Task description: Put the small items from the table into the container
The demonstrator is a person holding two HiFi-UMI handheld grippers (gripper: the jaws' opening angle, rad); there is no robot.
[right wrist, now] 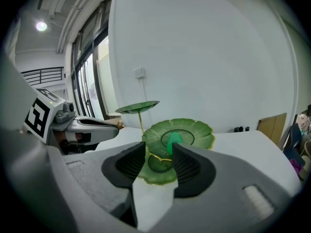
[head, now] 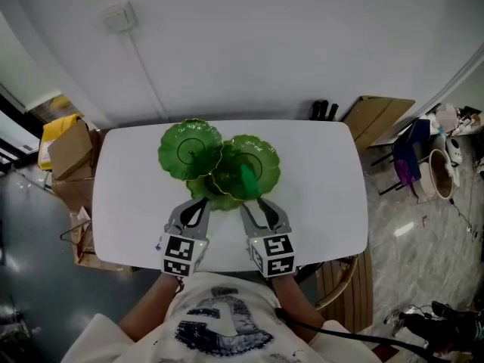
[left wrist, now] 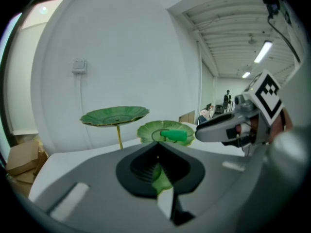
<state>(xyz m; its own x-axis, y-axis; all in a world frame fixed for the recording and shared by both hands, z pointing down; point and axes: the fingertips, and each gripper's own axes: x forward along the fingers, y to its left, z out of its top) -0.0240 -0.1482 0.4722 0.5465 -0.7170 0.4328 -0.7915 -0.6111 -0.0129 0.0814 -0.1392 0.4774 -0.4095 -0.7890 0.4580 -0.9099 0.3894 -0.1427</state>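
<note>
A green leaf-shaped dish stand sits at the back middle of the white table (head: 318, 195). It has a tall dish (head: 190, 148), a middle dish (head: 261, 157) and a low dish (head: 215, 197). A small green item (head: 247, 178) lies on the middle dish (right wrist: 194, 132), and it also shows in the right gripper view as the green item (right wrist: 172, 141). My left gripper (head: 195, 212) is shut just short of the low dish, and a sliver of green shows at its closed jaws (left wrist: 158, 152). My right gripper (head: 255, 209) stands open and holds nothing, with the low dish (right wrist: 160, 168) seen between its jaws (right wrist: 159, 154).
Cardboard boxes (head: 68, 146) stand on the floor left of the table, and a folded carton (head: 382, 119) leans at the back right. A wooden chair (head: 344, 282) is at the near right corner. The wall runs close behind the table.
</note>
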